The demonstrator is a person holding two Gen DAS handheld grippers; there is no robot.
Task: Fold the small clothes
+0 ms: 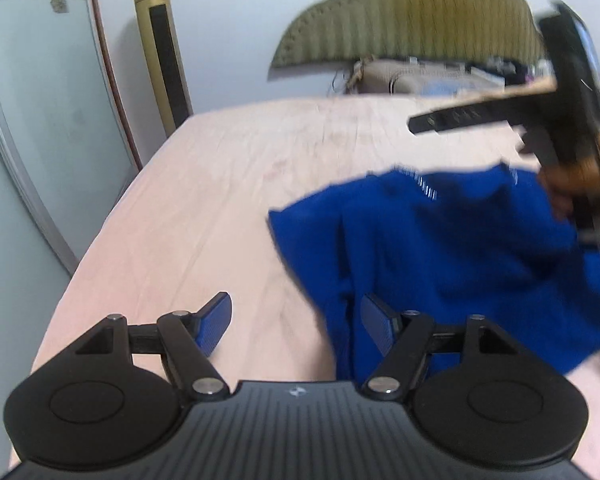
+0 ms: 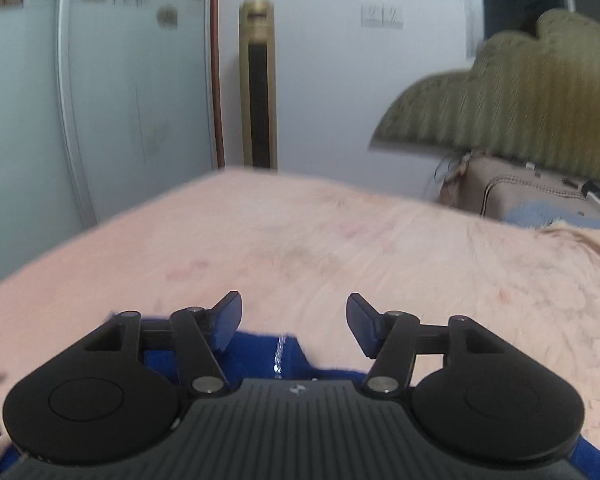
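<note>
The blue garment (image 1: 440,248) lies rumpled on the pink bedsheet (image 1: 228,184), toward the near right of the bed in the left wrist view, with part of it heaped up and a short pale stripe showing near its far edge; in the right wrist view only a strip of it shows, just under and behind the fingers. It looks like soft knit or fleece, light and limp; I judge it will sag and drag wherever it is lifted, will not hold a crease by itself, and is neither slippery nor fragile. The best hold is probably on an edge or corner, such as the loose left edge near the left gripper (image 1: 296,328), pinching a single layer, not the heaped middle.

The left gripper points downward over the near part of the sheet, its jaws spread with nothing between them; its right finger sits just in front of the cloth's near fold, though whether it touches I cannot tell. The right gripper (image 2: 294,322) is also spread and empty, angled down across bare sheet beyond the garment; from the left view it hangs above the cloth's far right side, blurred, with a hand (image 1: 572,184) on its handle.
</note>
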